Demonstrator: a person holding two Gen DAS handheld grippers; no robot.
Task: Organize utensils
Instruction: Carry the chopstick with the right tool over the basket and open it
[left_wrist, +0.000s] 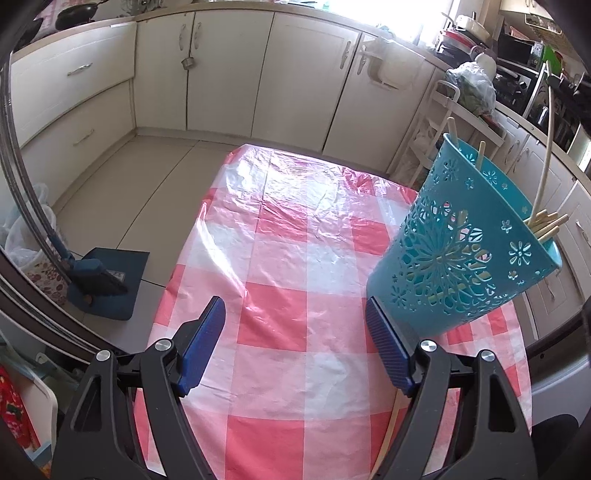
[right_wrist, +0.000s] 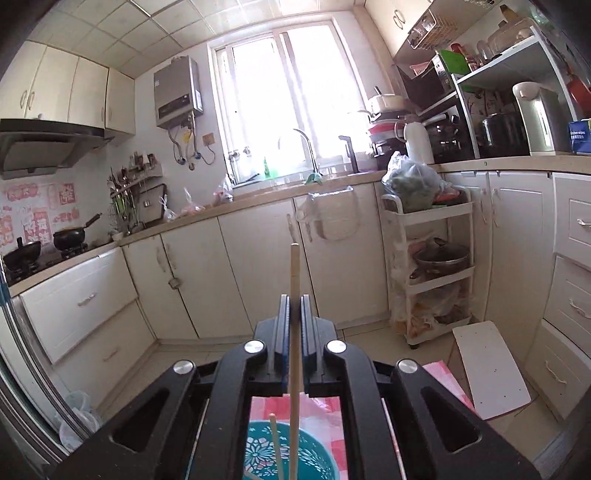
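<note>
A teal perforated utensil holder (left_wrist: 465, 254) stands on the pink checked tablecloth (left_wrist: 295, 295), to the right of my left gripper (left_wrist: 295, 350), which is open and empty with its right finger (left_wrist: 388, 354) close beside the holder's base. Several wooden chopsticks (left_wrist: 546, 225) rest inside against the rim. My right gripper (right_wrist: 294, 332) is shut on a wooden chopstick (right_wrist: 294, 295), held upright above the holder (right_wrist: 295, 458), its lower end reaching down into it. That chopstick also shows in the left wrist view (left_wrist: 546, 147). Another chopstick (left_wrist: 391, 428) lies on the cloth under my left gripper.
White kitchen cabinets (left_wrist: 229, 74) run along the far walls. A white rolling cart (right_wrist: 432, 266) with pots and bags stands to the right. A blue dustpan and brush (left_wrist: 107, 280) lie on the floor left of the table. A white board (right_wrist: 487, 369) lies near the cart.
</note>
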